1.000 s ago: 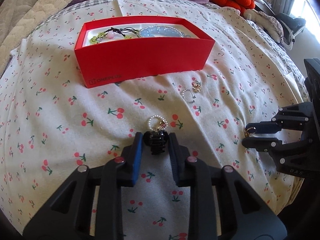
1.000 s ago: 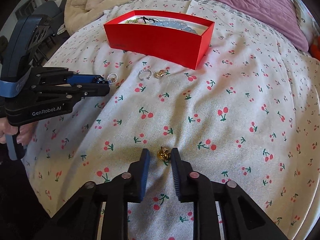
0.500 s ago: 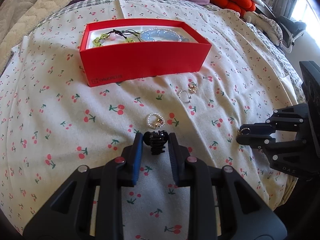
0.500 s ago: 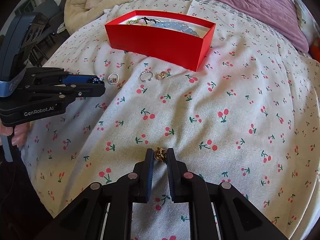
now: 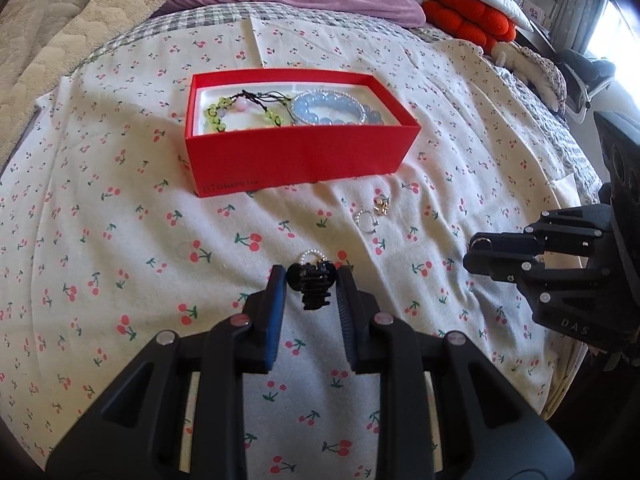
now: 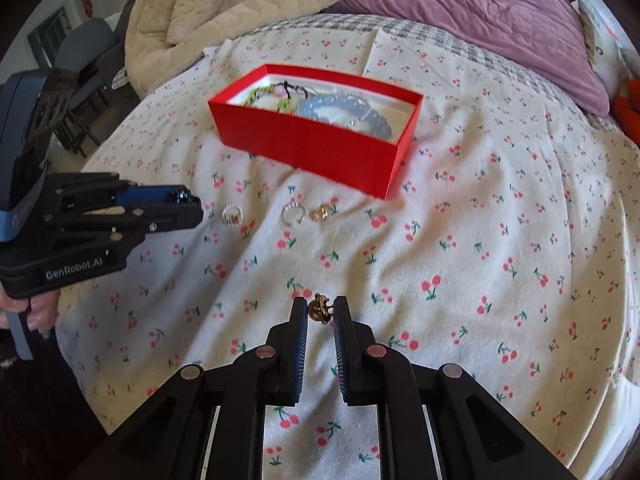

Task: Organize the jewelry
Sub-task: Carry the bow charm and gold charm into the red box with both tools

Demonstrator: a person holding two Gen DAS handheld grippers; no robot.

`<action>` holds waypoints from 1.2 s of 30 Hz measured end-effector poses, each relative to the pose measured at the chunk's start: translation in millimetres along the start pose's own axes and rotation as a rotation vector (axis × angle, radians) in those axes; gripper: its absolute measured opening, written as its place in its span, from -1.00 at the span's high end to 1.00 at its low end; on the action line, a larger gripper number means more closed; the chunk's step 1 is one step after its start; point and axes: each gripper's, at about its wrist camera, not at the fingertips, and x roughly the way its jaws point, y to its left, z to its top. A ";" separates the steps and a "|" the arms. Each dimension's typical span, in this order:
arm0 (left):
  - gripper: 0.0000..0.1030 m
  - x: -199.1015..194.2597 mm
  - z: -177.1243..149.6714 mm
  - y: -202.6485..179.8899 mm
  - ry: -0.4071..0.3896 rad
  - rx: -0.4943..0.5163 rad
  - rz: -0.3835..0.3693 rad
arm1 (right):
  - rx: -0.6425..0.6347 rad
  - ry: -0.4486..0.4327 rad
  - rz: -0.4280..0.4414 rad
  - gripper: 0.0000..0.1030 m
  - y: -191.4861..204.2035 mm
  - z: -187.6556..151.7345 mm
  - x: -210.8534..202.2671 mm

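Note:
A red box (image 5: pixel 304 156) (image 6: pixel 304 144) on the cherry-print bedspread holds a blue bead bracelet (image 5: pixel 332 108) and a green bead bracelet (image 5: pixel 224 114). My left gripper (image 5: pixel 312 284) is shut on a black hair claw (image 5: pixel 313 282) and holds it above the cloth; it also shows in the right wrist view (image 6: pixel 188 204). My right gripper (image 6: pixel 320 308) is shut on a small gold earring (image 6: pixel 320 307) and holds it above the cloth; it also shows in the left wrist view (image 5: pixel 476 252). A pearl ring (image 6: pixel 233 215), a silver ring (image 6: pixel 294 215) and a gold piece (image 6: pixel 321 212) lie in front of the box.
A purple pillow (image 6: pixel 480 12) and a beige blanket (image 6: pixel 208 4) lie behind the box. An orange cushion (image 5: pixel 468 20) sits at the back right. The bed edge drops off at the right in the left wrist view and at the left in the right wrist view.
Both grippers have risen from the bedspread with their items. The right gripper closed on the gold earring. The pearl ring stays on the cloth.

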 end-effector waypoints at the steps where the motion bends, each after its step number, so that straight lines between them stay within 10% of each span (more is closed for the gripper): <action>1: 0.47 -1.6 1.9 0.1 -0.003 -0.005 0.000 | 0.002 -0.006 -0.001 0.75 0.3 3.5 -1.9; 36: 0.47 0.5 79.6 24.8 -0.142 -0.095 0.045 | 0.163 -0.147 0.058 0.74 -26.9 101.6 7.3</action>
